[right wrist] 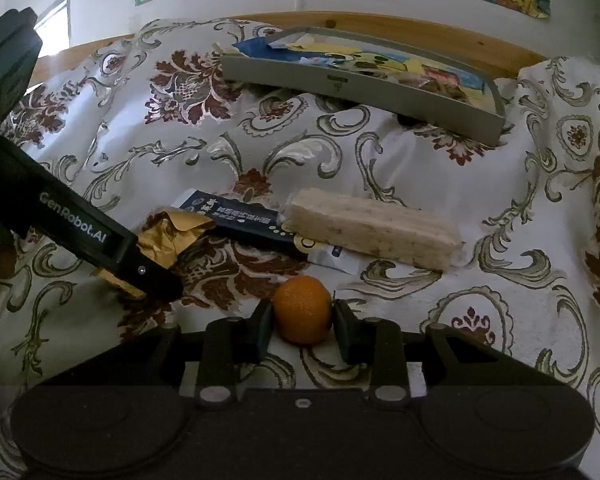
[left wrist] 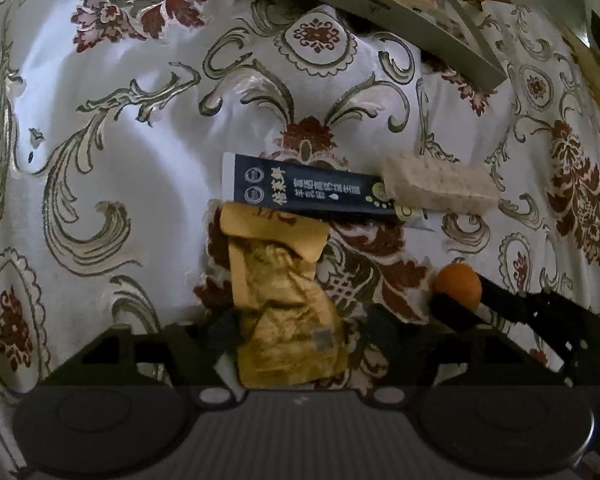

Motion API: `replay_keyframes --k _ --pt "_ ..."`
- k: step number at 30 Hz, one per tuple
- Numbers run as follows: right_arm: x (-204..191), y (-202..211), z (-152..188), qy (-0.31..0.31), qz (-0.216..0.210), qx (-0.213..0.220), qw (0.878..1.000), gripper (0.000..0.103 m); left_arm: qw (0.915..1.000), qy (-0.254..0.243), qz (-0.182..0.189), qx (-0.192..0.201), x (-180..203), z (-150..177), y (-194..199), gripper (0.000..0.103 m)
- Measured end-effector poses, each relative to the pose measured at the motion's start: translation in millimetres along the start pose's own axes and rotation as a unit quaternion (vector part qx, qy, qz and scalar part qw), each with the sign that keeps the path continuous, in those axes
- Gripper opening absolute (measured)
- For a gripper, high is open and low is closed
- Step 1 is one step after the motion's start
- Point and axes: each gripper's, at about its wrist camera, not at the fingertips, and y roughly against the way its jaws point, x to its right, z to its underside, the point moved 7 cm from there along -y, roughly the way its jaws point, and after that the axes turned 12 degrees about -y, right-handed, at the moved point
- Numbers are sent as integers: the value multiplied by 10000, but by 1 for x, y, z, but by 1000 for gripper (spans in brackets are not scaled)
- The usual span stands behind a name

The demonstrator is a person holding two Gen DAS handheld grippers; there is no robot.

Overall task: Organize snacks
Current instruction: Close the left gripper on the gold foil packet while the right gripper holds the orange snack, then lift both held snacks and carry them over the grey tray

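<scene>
Both tools were engaged: the right tool (right wrist: 302, 314) was clamped on the orange fruit (right wrist: 303, 308) on the patterned cloth (right wrist: 500, 240), while the left tool (left wrist: 300, 332) was spread around the gold packet (left wrist: 280, 292). The crinkled foil could be lost by slipping when closed upon.

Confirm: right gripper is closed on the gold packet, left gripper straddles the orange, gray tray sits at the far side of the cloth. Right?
Swapped. The right wrist view shows the right gripper closed on the small orange, and the left wrist view shows the left gripper straddling the gold packet. The gray tray is indeed at the far side of the cloth.
</scene>
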Motion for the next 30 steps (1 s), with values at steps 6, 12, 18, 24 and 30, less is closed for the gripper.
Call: replay_keyframes --k 6,12,18,24,30 --pt "0 0 0 4 -5 1 10000 34 9994 -42 -350 22 -2 -9 -18 65" --pt "0 0 0 -9 -33 3 10000 34 9984 -140 -540 132 -6 -6 -17 48" --pt "-2 0 0 -7 -72 32 10000 34 9995 -43 -290 116 -3 7 -4 40" --pt "-14 4 2 -121 -217 52 9997 34 9999 -88 -111 96 10 23 10 38" --pt "-24 11 5 -274 -345 13 9990 34 9992 343 174 135 10 29 21 37"
